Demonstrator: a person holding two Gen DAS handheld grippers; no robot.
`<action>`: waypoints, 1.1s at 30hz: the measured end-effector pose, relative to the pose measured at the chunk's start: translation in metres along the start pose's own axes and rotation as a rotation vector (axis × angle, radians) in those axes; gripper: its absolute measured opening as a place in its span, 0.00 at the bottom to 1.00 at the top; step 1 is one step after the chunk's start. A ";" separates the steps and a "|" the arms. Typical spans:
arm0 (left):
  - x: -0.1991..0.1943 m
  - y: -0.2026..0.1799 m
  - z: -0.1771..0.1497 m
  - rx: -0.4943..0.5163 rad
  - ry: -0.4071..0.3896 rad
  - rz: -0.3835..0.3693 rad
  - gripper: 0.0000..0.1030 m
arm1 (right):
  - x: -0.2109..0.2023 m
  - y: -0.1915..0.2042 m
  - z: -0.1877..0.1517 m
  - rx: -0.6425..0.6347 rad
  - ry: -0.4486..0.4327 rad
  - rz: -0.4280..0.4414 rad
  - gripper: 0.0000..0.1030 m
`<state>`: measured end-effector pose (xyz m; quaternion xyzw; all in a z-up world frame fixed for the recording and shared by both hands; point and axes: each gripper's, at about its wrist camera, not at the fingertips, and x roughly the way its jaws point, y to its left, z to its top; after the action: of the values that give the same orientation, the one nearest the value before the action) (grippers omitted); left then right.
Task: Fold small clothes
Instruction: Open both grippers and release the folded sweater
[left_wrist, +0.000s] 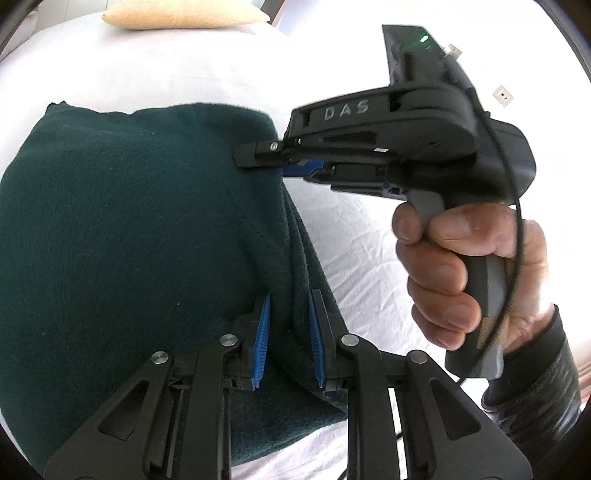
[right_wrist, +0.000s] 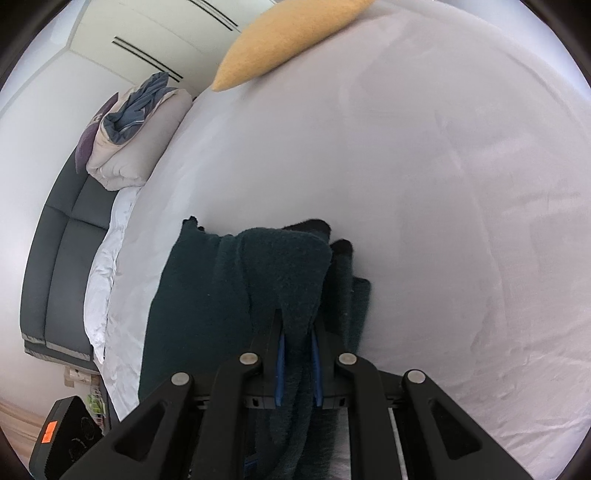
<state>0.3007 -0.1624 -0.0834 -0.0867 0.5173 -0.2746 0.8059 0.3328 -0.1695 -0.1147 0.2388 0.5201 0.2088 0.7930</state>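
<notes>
Your left gripper (left_wrist: 288, 317), at the bottom centre of the frame, pinches a ridge of the dark green knit garment (left_wrist: 129, 229) between its blue pads. At the upper right, your hand (left_wrist: 461, 266) grips the handle of the right gripper (left_wrist: 243, 157), whose closed tips clamp the garment's right edge. The garment lies on a white sheet (left_wrist: 369, 258), with a tan pillow (left_wrist: 184, 14) at the top.

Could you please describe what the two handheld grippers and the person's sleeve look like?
Both grippers, left and right, are black plastic with blue ribbed pads on their fingers. The right one shows "DAS" lettering, a green light, a grey-and-black handle and a thin black cable. The sleeve is dark.
</notes>
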 end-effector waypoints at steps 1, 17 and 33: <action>-0.006 0.004 -0.003 0.002 0.004 -0.004 0.19 | 0.002 -0.003 -0.002 0.009 0.004 0.005 0.13; -0.174 0.147 -0.034 -0.046 -0.187 0.014 0.72 | -0.047 0.000 -0.098 0.104 0.018 0.149 0.43; -0.168 0.198 -0.070 0.027 -0.150 0.107 0.72 | -0.064 -0.012 -0.149 0.206 -0.048 0.125 0.10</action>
<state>0.2563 0.1023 -0.0665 -0.0685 0.4558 -0.2310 0.8568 0.1721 -0.1919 -0.1269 0.3559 0.5037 0.1977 0.7619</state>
